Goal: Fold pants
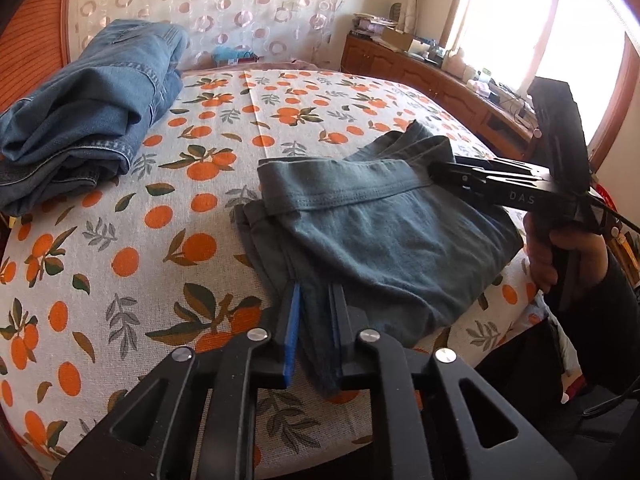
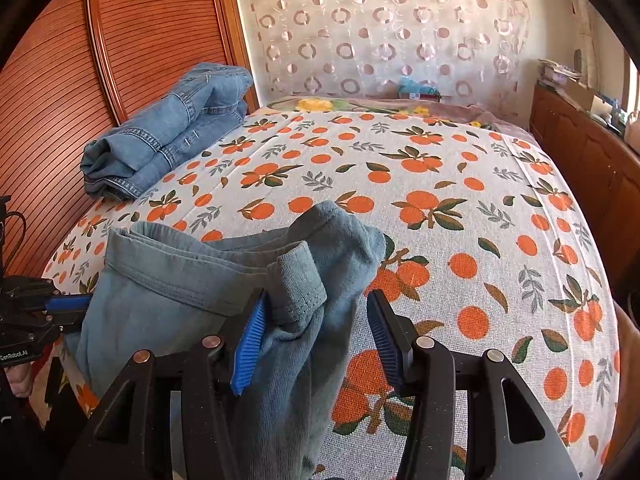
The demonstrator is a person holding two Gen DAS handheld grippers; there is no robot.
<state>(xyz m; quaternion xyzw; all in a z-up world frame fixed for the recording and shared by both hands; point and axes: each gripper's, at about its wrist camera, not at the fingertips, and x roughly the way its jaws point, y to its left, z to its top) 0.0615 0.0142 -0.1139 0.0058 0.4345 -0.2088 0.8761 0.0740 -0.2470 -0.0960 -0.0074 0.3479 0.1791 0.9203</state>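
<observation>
Grey-blue pants (image 1: 380, 240) lie partly folded on the orange-print bed sheet (image 1: 132, 248), close to its near edge. In the left wrist view my left gripper (image 1: 316, 289) is shut on a narrow fold at the pants' near edge. My right gripper (image 1: 434, 168) reaches in from the right at the hemmed band. In the right wrist view the right gripper (image 2: 318, 294) stands open around a bunched corner of the pants (image 2: 180, 280). Its left pad touches the cloth and its right pad is clear of it. The left gripper (image 2: 86, 305) shows at the pants' left edge.
Folded blue jeans (image 1: 92, 120) (image 2: 168, 140) rest at the far left by the slatted wooden headboard (image 2: 60, 80). A wooden cabinet (image 2: 580, 152) with clutter runs along the right side. A hand (image 1: 560, 252) holds the right gripper's handle.
</observation>
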